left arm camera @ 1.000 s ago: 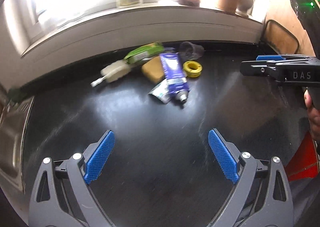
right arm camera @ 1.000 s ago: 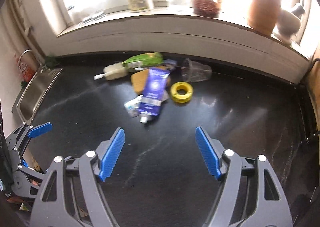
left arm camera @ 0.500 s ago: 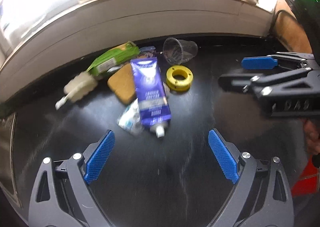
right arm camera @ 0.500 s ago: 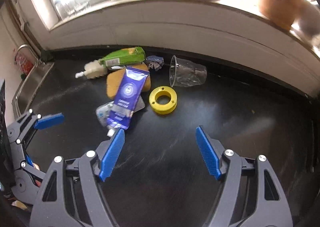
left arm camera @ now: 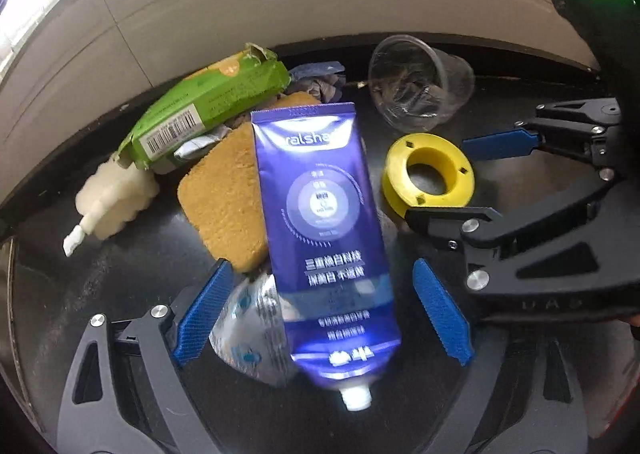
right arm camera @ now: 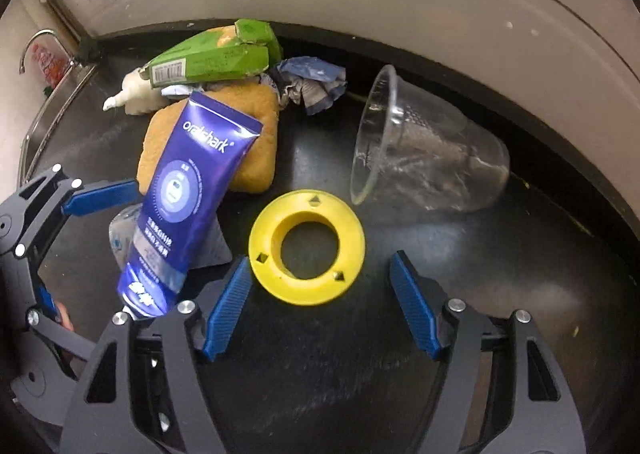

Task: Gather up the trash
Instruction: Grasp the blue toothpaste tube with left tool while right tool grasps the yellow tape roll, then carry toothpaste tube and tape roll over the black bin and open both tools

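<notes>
- Trash lies heaped on a black countertop (right arm camera: pixel 500 274) near its back wall; none of it is lifted yet, so the step in hand looks like the first approach for a pick.
- Left gripper (left arm camera: pixel 320 318) straddles the purple toothpaste tube (left arm camera: pixel 324 230), jaws spread with a gap on both sides, grasping nothing.
- Right gripper (right arm camera: pixel 320 302) brackets the near part of the yellow ring (right arm camera: pixel 307 252); its jaws are closing, the ring between them but not yet pinched.
- Next move, as I judge it: both need to sink a little further and pinch. The tube is soft, glossy and flattened, lying partly on a tan sponge (left arm camera: pixel 224 197) and a crumpled foil wrapper (left arm camera: pixel 248 338), so it may slide or drag the wrapper along.
- Ring is hard, smooth plastic, flat with a wide hole; it should grip firmly across its rim.
- Clear plastic cup (right arm camera: pixel 428 165) lies on its side, thin and easily crushed; a torn green carton (right arm camera: pixel 212 57) and a white squeeze bottle (left arm camera: pixel 108 201) sit behind.
</notes>
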Demonstrator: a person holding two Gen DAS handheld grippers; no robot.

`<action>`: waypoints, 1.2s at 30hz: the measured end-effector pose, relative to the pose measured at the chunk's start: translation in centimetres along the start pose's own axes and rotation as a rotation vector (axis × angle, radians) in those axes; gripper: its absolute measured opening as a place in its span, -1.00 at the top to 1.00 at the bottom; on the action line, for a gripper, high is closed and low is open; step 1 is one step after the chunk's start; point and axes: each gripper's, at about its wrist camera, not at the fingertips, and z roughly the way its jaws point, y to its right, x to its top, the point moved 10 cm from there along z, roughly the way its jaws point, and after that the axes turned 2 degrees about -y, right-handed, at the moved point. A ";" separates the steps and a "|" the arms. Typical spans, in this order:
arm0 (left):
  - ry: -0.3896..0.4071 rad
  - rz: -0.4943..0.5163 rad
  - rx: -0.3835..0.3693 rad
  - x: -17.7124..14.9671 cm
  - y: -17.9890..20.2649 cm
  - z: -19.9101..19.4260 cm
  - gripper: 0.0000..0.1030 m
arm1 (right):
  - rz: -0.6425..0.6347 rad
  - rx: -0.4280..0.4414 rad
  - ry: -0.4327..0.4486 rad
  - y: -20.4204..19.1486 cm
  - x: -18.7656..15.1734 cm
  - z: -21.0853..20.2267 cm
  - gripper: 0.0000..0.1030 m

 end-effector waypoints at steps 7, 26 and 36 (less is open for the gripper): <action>0.024 0.013 0.035 0.2 -0.6 -0.8 0.00 | -0.020 0.001 0.024 -0.1 0.0 -0.7 -0.04; 0.122 -0.026 -0.042 -5.3 -1.5 -14.0 0.02 | 0.112 -0.058 0.170 -5.5 -7.4 -12.5 -0.04; 0.133 -0.025 -0.037 -10.8 -1.8 -17.7 0.02 | 0.096 -0.076 0.168 -11.2 -10.9 -14.2 -0.04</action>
